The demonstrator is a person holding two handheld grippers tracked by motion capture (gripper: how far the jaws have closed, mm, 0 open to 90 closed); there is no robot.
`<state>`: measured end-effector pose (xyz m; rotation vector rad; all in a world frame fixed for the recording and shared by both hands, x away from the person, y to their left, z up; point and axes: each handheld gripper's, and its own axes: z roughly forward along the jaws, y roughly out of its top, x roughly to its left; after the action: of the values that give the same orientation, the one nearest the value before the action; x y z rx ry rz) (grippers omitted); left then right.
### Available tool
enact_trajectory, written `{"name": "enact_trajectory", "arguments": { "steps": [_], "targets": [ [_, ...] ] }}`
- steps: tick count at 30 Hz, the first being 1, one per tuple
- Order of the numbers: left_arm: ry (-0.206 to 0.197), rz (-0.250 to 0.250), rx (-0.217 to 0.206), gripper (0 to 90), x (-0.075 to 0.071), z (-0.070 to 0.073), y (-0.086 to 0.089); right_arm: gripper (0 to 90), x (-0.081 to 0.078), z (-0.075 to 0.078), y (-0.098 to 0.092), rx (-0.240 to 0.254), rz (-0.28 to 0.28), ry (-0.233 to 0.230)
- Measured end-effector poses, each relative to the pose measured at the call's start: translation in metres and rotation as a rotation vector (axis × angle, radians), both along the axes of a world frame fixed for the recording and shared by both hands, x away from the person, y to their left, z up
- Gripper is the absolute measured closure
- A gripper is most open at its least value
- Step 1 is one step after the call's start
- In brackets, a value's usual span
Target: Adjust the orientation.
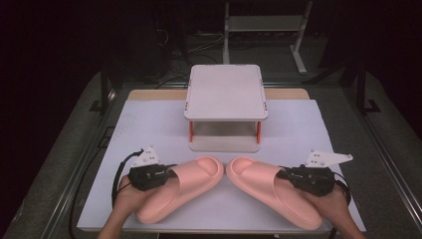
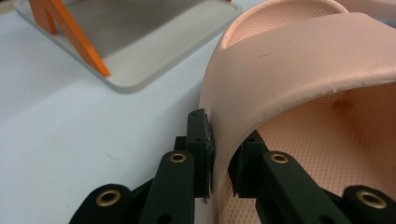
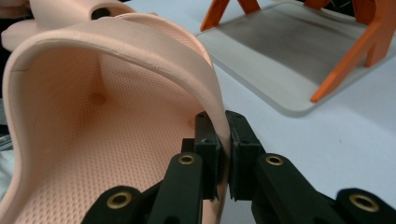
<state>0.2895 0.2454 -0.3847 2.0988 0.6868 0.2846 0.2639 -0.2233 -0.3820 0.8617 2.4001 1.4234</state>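
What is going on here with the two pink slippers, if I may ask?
A person holds a gripper in each hand. The left gripper is clamped on the strap of the left slipper, the right gripper on the strap of the right slipper. The toes nearly meet before a small white rack.

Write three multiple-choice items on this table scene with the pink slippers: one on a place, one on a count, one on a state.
1. Where is the white two-level rack relative to the two pink slippers?
A. Beyond them, toward the table's far edge
B. Between them and the person
C. Off the table

2. How many slippers are on the table?
A. One
B. Two
C. Three

3. What is the left hand-held gripper doing?
A. Hanging open above the table
B. Resting shut on the rack
C. Clamped on the strap of the left slipper

Answers: 1 A, the high view shows the rack behind the slippers' toes. 2 B, the left slipper and the right slipper lie toe to toe. 3 C, the left gripper view shows its jaws pinching the strap edge.
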Motion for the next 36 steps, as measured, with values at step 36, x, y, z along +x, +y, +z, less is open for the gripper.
{"name": "enact_trajectory", "arguments": {
  "steps": [36],
  "targets": [
    [-0.085, -0.055, 0.001, 79.8, 0.024, 0.08, 0.015, 83.7, 0.034, 0.072, -0.003, 0.021, 0.111, -0.064]
  ]
}}
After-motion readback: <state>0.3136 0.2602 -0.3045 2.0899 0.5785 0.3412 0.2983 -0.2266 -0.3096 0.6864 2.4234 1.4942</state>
